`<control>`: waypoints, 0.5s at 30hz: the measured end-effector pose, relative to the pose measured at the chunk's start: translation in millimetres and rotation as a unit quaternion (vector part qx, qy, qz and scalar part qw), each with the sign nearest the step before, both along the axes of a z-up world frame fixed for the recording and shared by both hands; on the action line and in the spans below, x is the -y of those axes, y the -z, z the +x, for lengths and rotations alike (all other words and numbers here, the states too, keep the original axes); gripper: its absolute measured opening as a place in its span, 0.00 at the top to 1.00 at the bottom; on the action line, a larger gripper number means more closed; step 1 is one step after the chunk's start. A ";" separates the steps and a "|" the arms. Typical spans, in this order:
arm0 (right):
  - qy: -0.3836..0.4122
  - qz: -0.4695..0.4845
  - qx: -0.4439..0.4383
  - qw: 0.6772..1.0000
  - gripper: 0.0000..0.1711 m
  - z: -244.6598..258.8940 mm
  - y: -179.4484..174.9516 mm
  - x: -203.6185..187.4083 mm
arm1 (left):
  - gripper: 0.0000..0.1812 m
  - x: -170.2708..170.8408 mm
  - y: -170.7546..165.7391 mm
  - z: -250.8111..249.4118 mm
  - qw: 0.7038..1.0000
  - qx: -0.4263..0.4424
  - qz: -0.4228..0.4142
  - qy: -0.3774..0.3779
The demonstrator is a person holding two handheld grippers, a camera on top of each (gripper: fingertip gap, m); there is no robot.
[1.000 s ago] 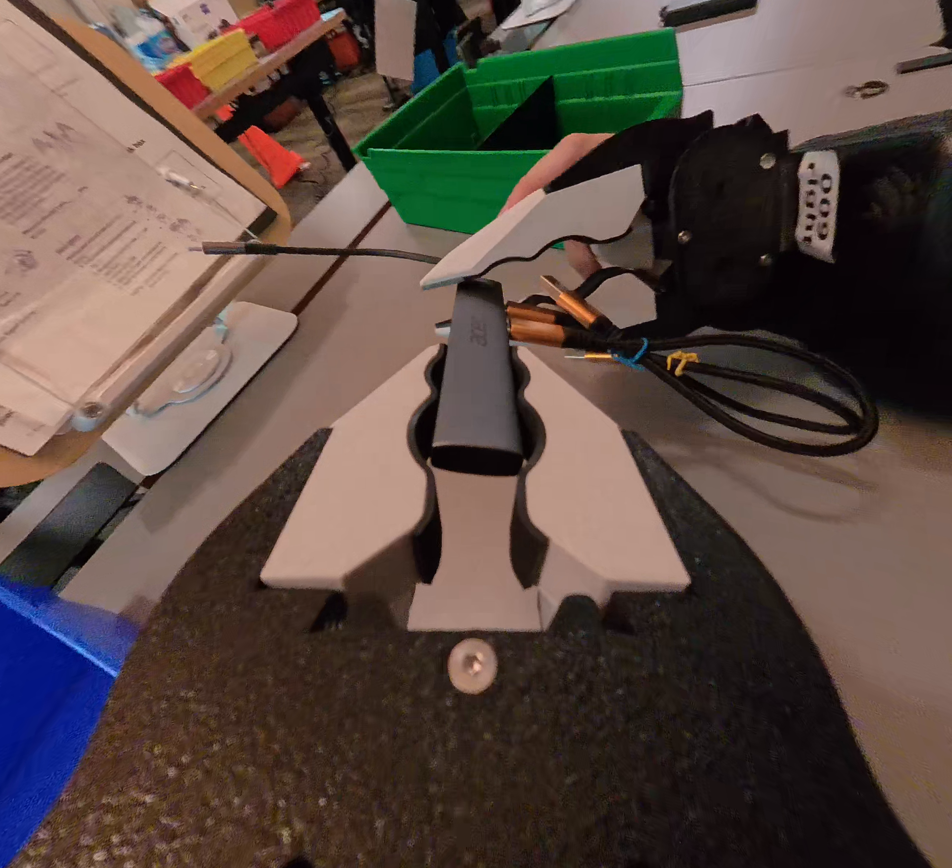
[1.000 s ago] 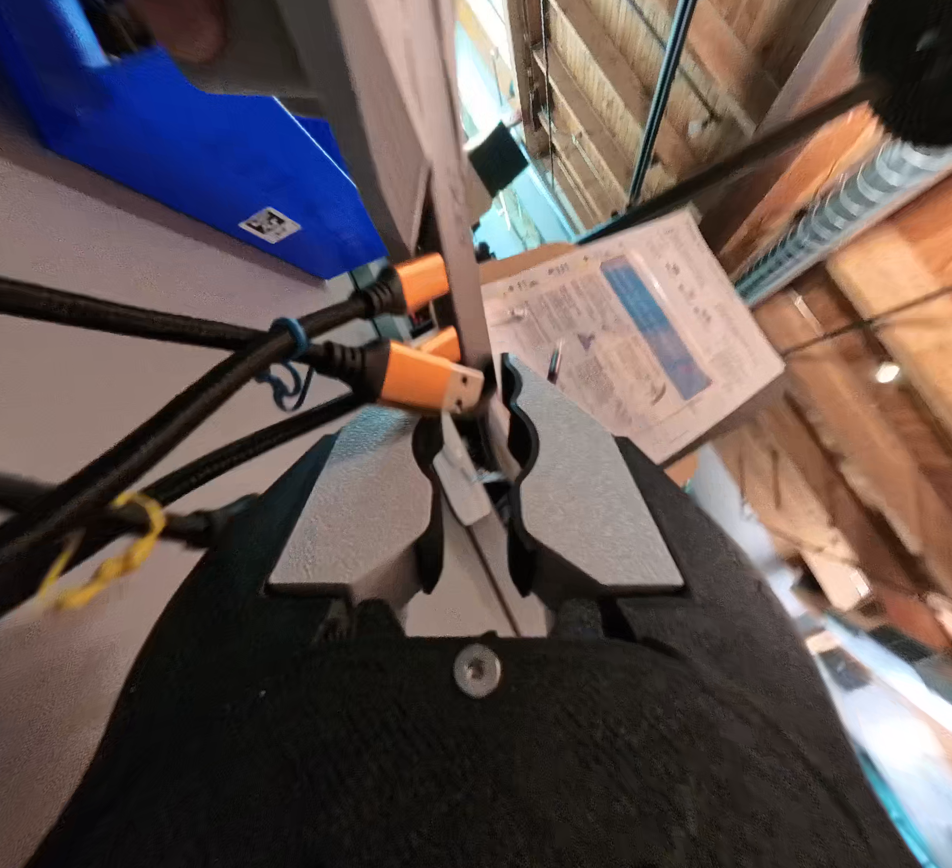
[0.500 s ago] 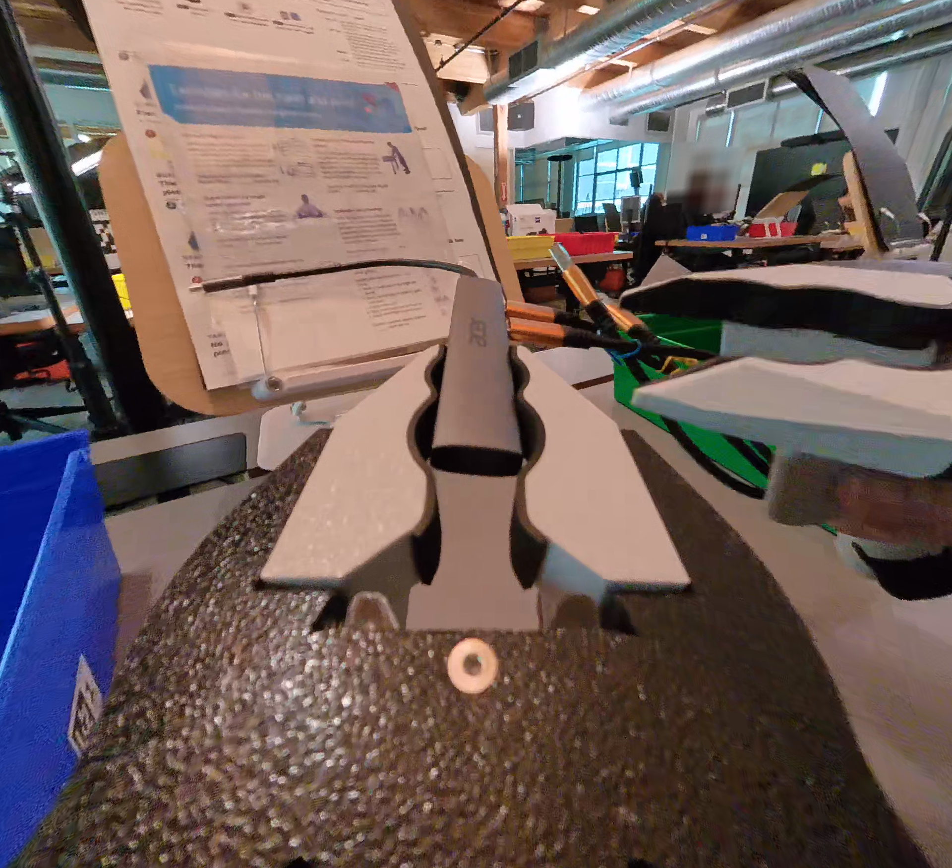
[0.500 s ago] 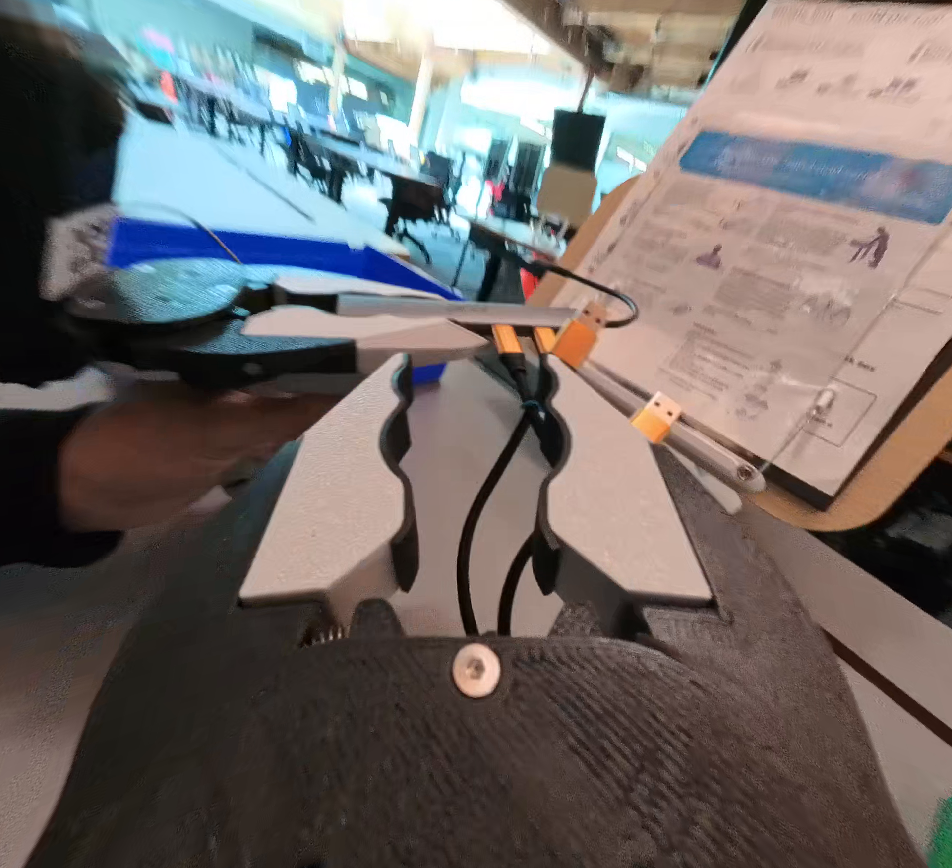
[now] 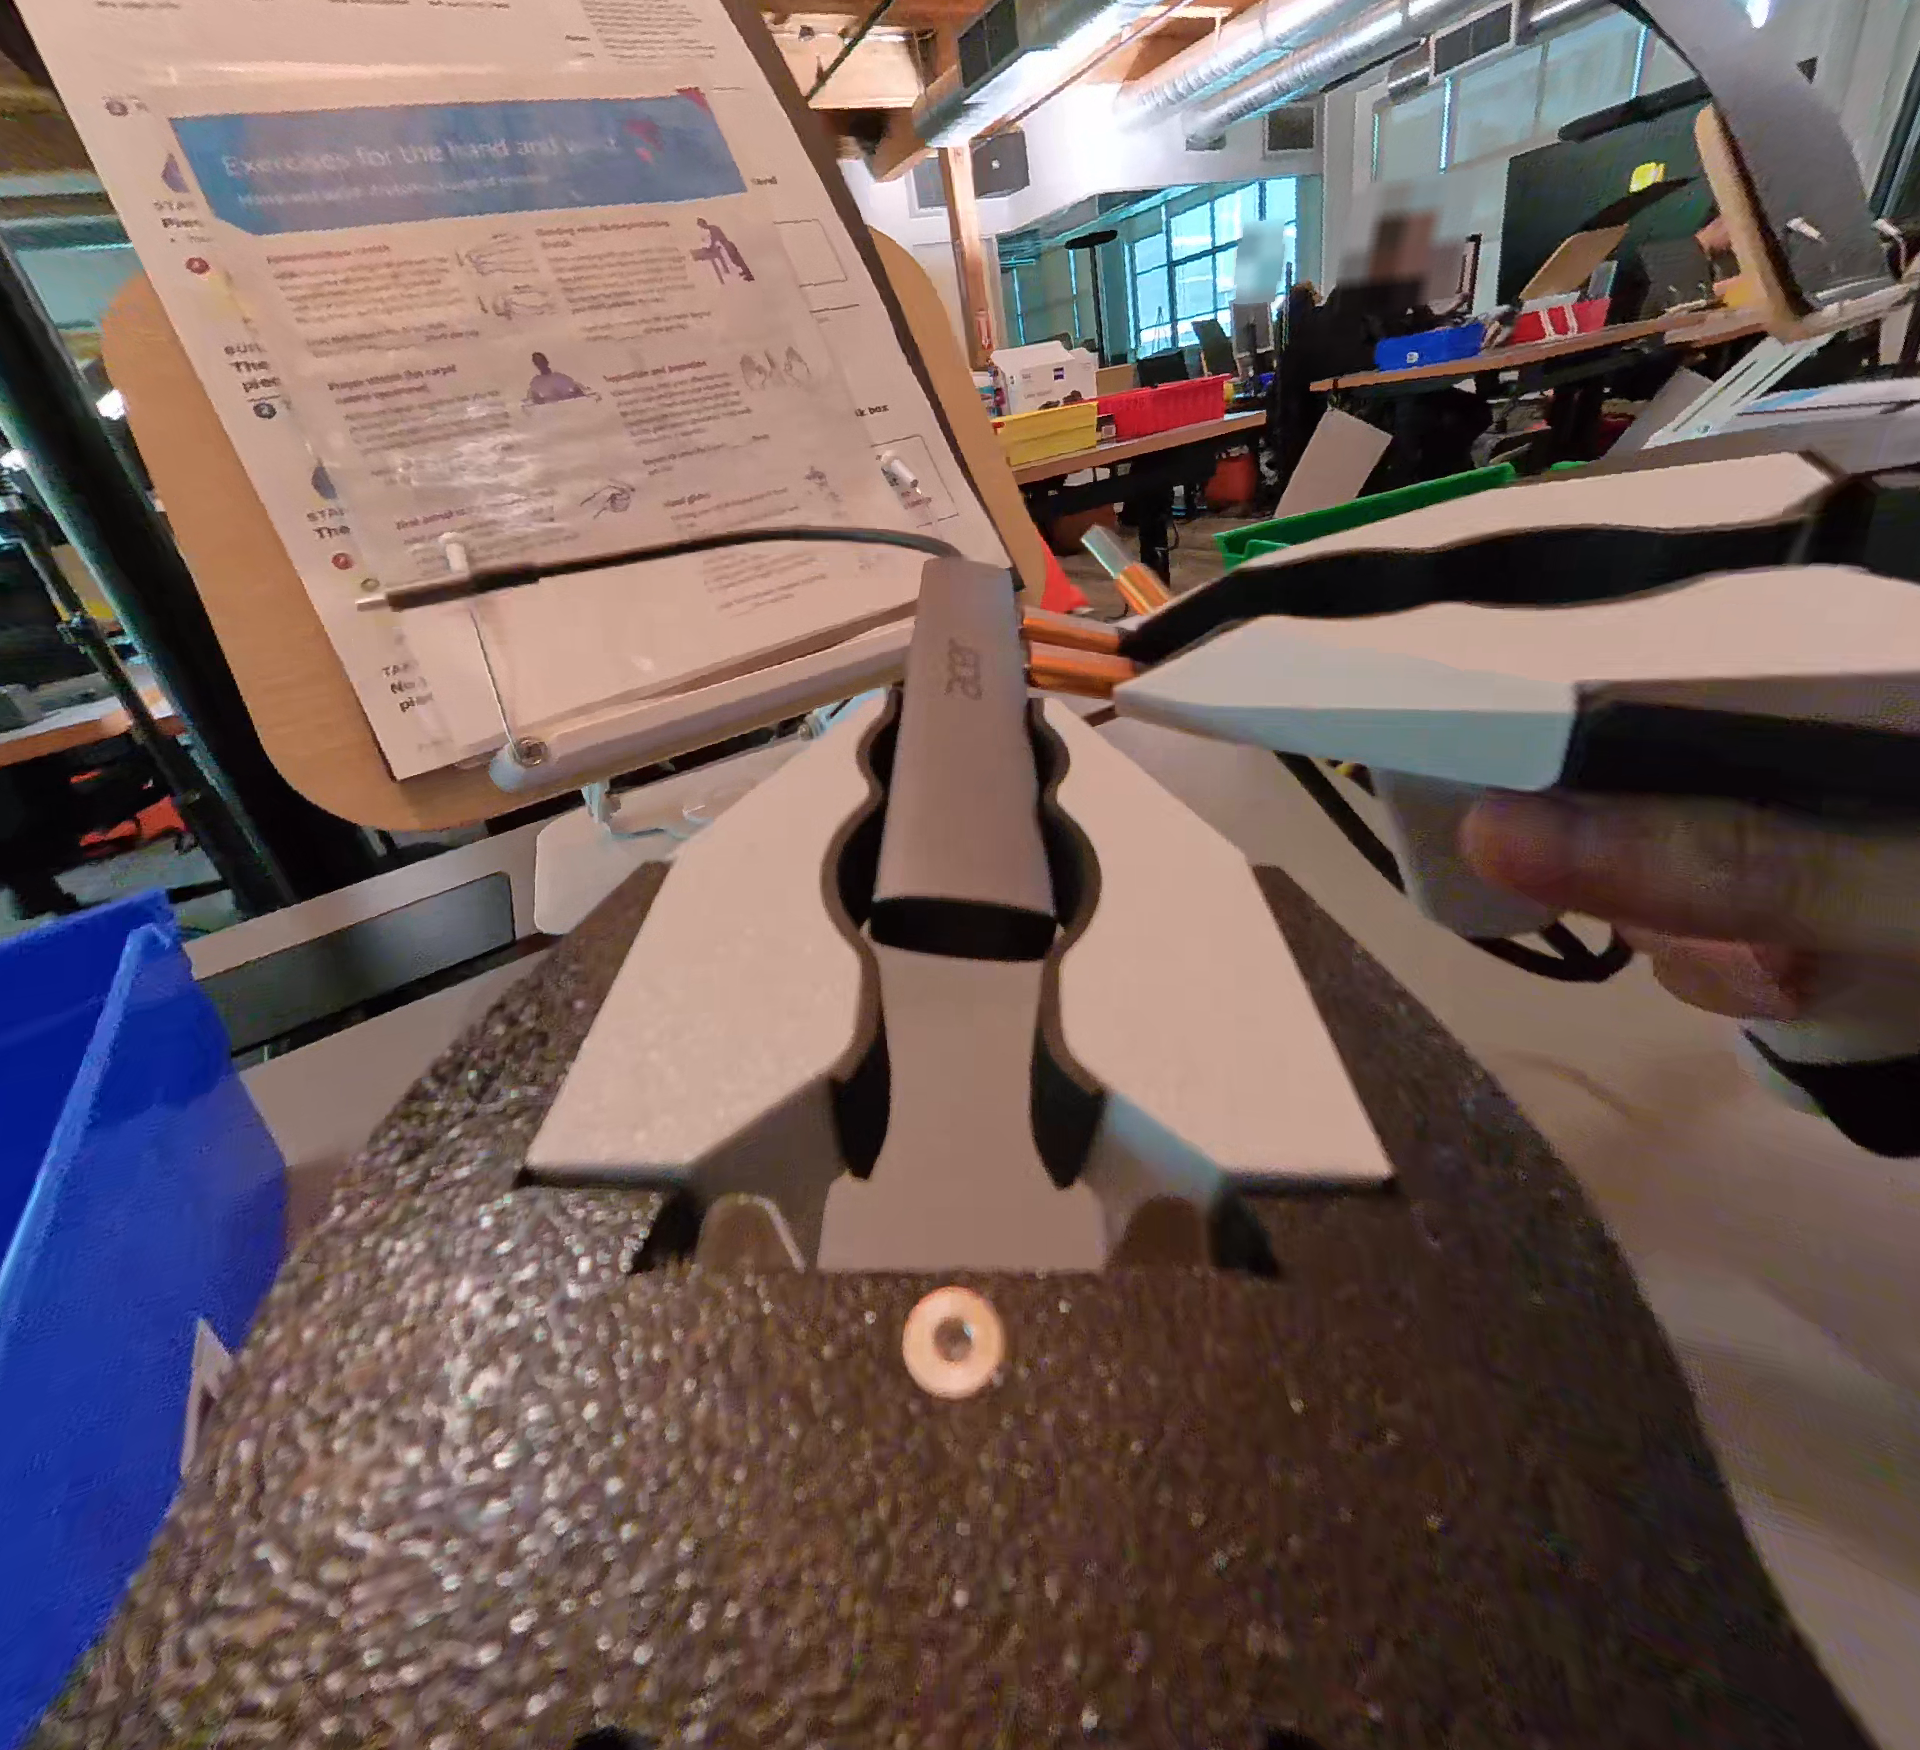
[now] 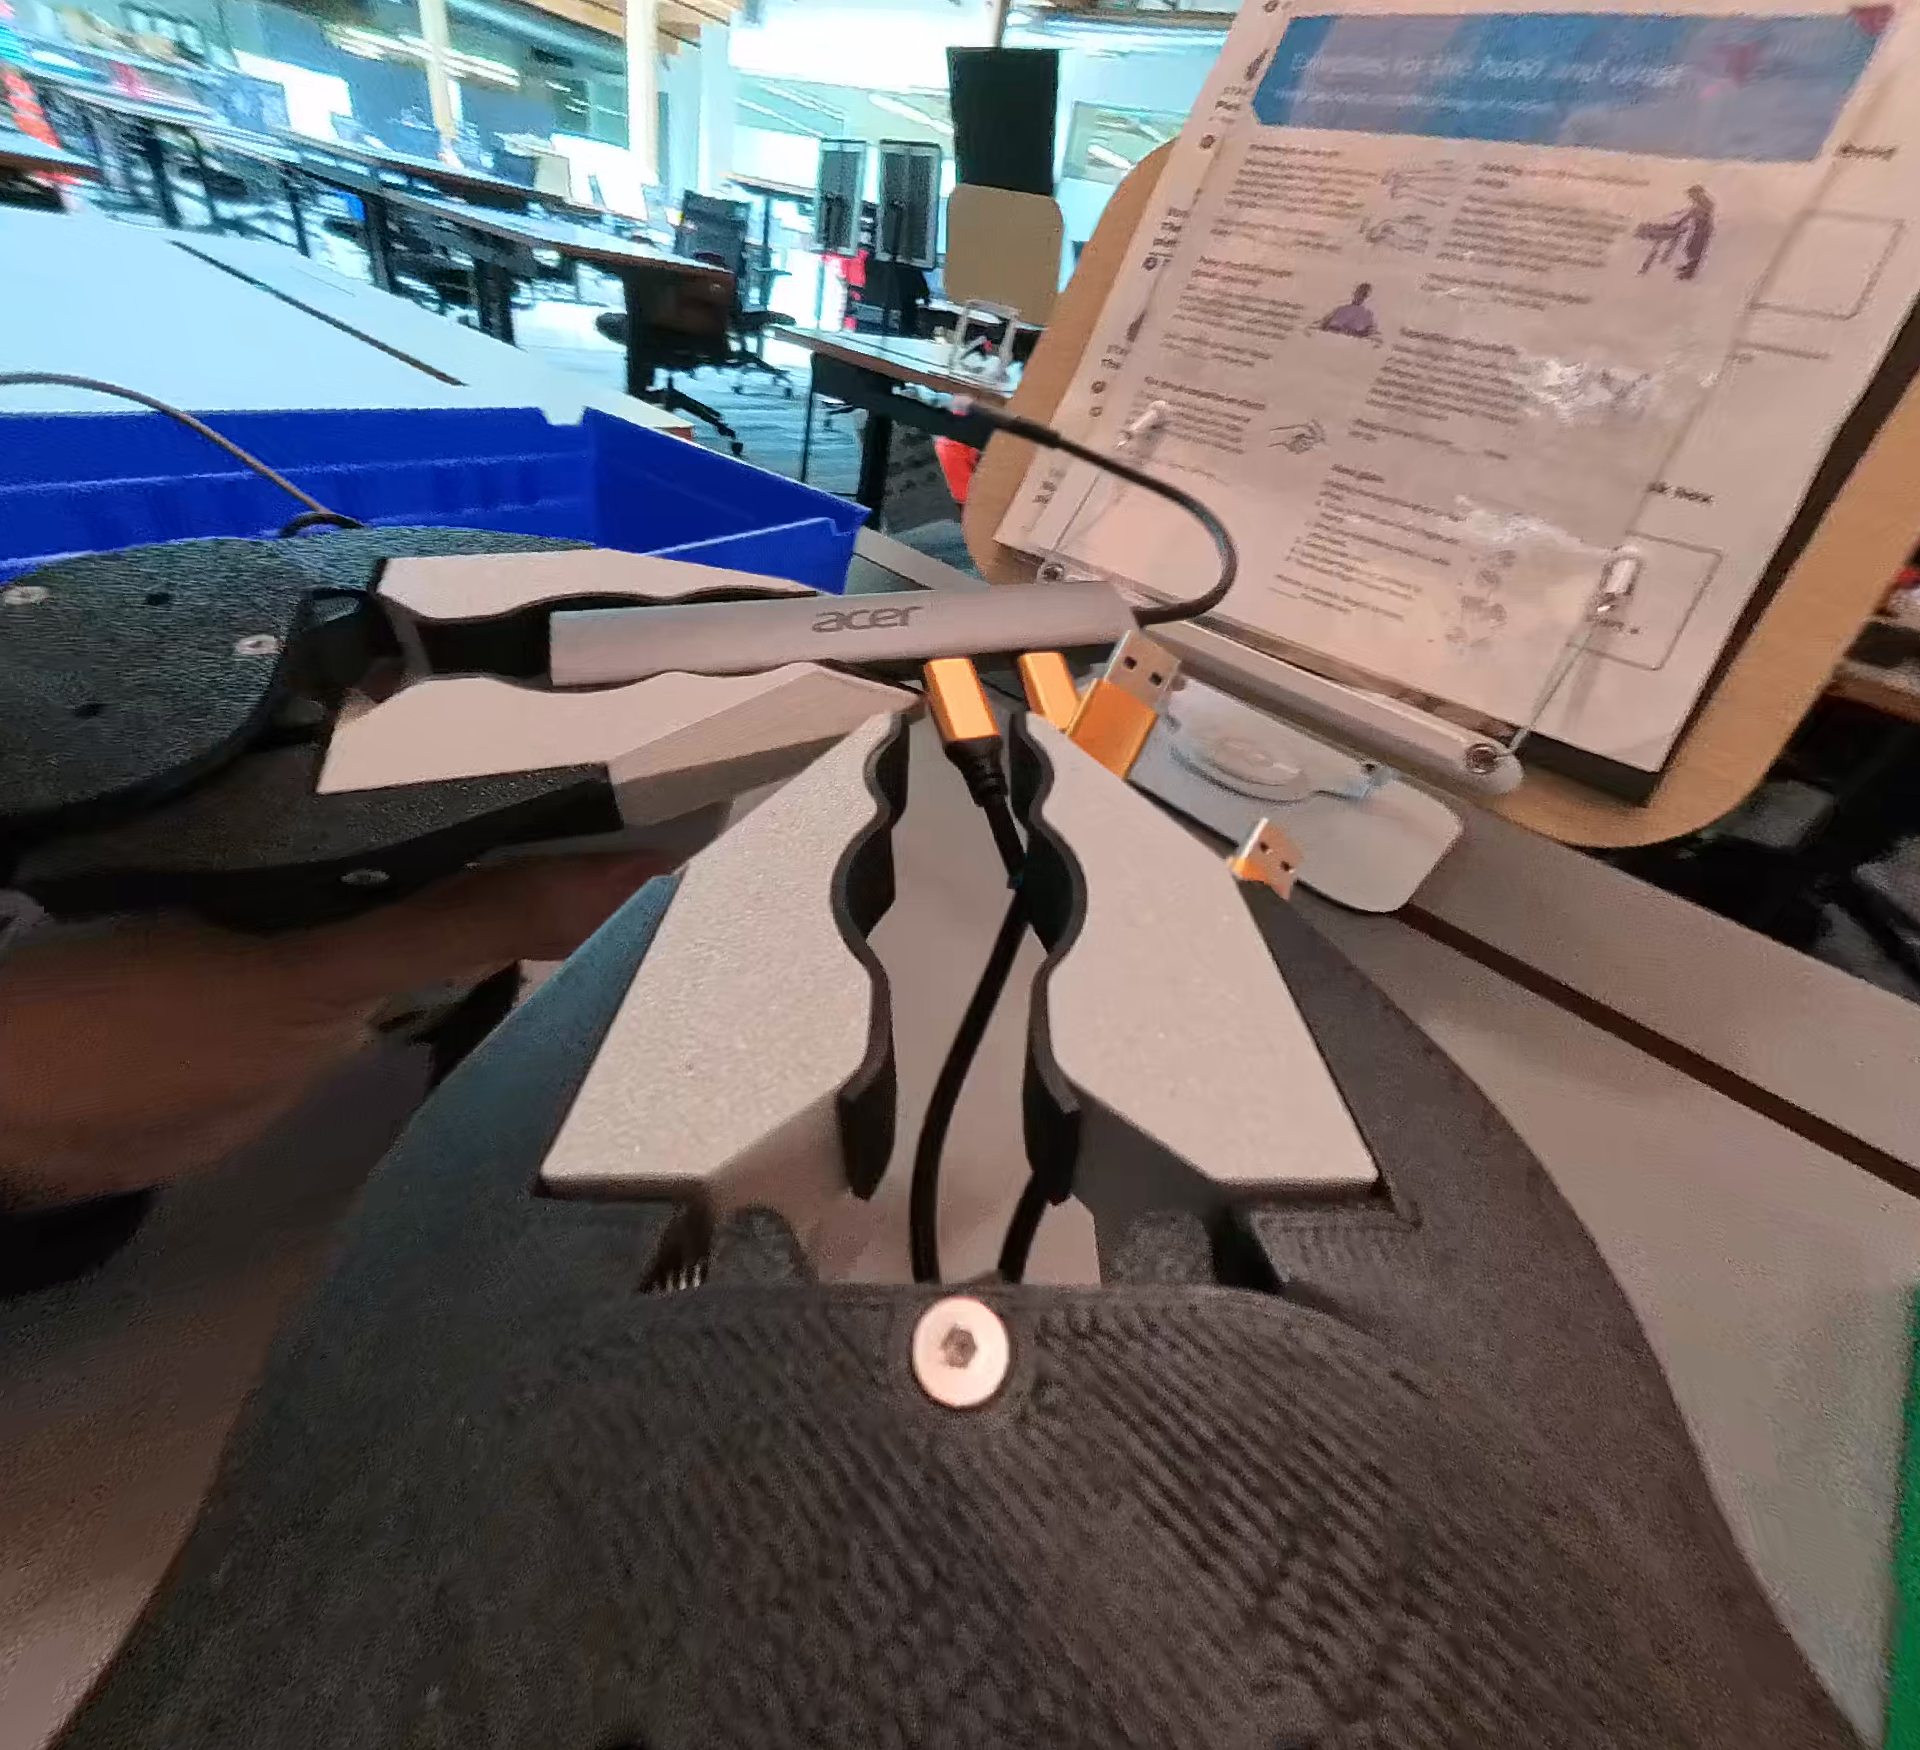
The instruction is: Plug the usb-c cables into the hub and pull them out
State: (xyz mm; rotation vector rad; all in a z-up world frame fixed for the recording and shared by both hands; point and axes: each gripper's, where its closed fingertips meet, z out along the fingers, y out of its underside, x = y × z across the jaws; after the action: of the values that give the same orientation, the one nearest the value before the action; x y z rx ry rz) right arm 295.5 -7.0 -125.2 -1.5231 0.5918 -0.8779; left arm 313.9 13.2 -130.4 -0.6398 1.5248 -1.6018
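My left gripper (image 5: 961,724) is shut on the near end of a grey hub (image 5: 961,765) and holds it in the air, pointing away. Two orange-sleeved cable plugs (image 5: 1075,651) sit in its right side. My right gripper (image 6: 964,724) comes in from the right in the left wrist view (image 5: 1127,672). Its fingertips are closed on the nearer orange plug (image 6: 956,708), whose black cable (image 6: 956,1025) runs back between the fingers. The second plug (image 6: 1044,687) is beside it. Two loose orange cable ends (image 6: 1117,713) (image 6: 1262,859) hang to the right.
A wooden document stand with a printed sheet (image 5: 499,350) stands just beyond the hub, and the hub's own thin lead (image 5: 675,552) arcs in front of it. A blue bin (image 5: 104,1181) is at the left, a green bin (image 5: 1351,516) behind right. The grey table (image 6: 1662,1025) lies below. Less than 4 cm separates the two grippers' tips.
Both grippers have tilted up from the table, with the hub still in the left one. The right gripper's fingers have narrowed from open onto the nearer orange plug.
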 end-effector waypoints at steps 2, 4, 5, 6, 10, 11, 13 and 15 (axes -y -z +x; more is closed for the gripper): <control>-0.002 -0.003 -0.007 1.000 0.92 0.1 2.6 0.7 | 0.88 1.5 0.4 -2.1 1.000 0.004 0.004 0.008; 0.003 -0.006 -0.008 1.000 0.94 0.4 3.1 2.9 | 0.88 2.5 0.6 -3.0 1.000 0.006 0.004 0.015; 0.003 -0.005 -0.013 1.000 0.94 -0.1 3.7 3.2 | 0.88 3.0 1.1 -3.3 1.000 0.005 0.002 0.018; 0.002 -0.006 -0.017 1.000 0.94 -0.4 4.4 3.7 | 0.88 3.2 1.6 -3.5 1.000 0.003 0.001 0.021; 0.007 -0.013 -0.031 0.999 0.94 0.0 10.0 5.2 | 0.88 4.2 4.3 -3.5 1.000 0.000 0.005 0.019; 0.008 -0.017 -0.032 0.999 0.94 0.2 11.7 5.4 | 0.88 4.0 4.2 -3.3 1.000 -0.002 0.000 0.019; 0.008 -0.014 -0.023 1.000 0.94 -0.3 9.9 5.6 | 0.88 4.1 4.1 -3.2 1.000 -0.008 -0.009 0.025; 0.011 -0.015 -0.014 1.000 0.94 -1.0 7.3 5.8 | 0.88 4.4 2.0 -3.7 0.999 -0.006 -0.015 0.029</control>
State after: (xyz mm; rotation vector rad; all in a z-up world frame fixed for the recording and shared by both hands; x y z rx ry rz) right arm 294.5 -12.8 -132.5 -1.5603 0.6193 -0.8884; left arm 310.2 8.8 -132.3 -0.6284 1.5438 -1.6692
